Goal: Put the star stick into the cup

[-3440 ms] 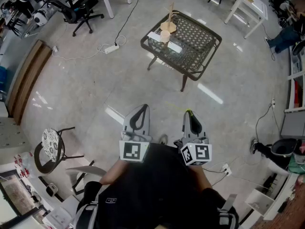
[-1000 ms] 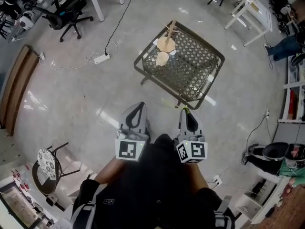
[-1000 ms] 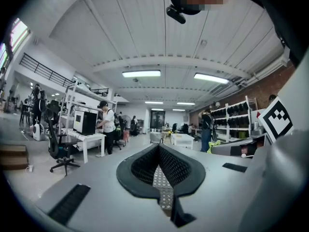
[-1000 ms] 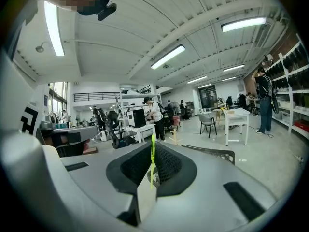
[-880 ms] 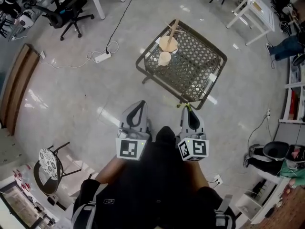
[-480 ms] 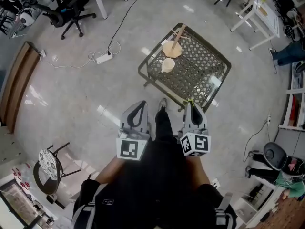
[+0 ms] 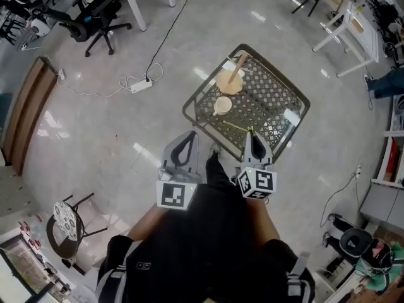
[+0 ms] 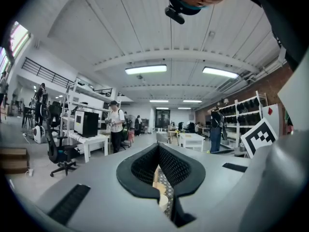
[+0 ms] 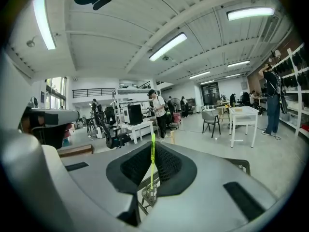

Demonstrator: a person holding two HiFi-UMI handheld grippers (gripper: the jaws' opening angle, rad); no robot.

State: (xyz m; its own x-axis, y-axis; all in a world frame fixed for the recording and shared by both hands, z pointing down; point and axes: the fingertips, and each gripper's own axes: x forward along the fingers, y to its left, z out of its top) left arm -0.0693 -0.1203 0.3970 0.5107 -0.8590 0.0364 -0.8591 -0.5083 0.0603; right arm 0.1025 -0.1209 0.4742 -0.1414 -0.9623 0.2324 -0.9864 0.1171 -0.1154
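Note:
A pale cup [image 7: 221, 105] stands on a dark metal mesh table [image 7: 189, 109]; the cup [image 8: 163, 202] also shows low between the left gripper's jaws. My right gripper [image 7: 251, 133] is at the table's near edge, shut on a thin yellow-green star stick [image 7: 235, 127] that points left over the mesh. In the right gripper view that stick [image 9: 152, 163] stands upright between the shut jaws of the right gripper [image 9: 152, 146]. My left gripper [image 7: 187, 134] hangs just short of the table, shut and holding nothing; its tips meet in the left gripper view [image 8: 158, 149].
A round wooden piece with a slanted wooden rod [image 7: 230, 81] lies on the table behind the cup. A power strip [image 7: 140, 85] and cable lie on the floor to the left. An office chair [image 7: 95, 17], a stool [image 7: 68, 207] and white tables [image 7: 353, 17] stand around. People stand far off [image 8: 116, 129].
The person has walked up to the mesh table; it has come closer in the head view, and both grippers now reach its near edge. Both grippers' states are unchanged.

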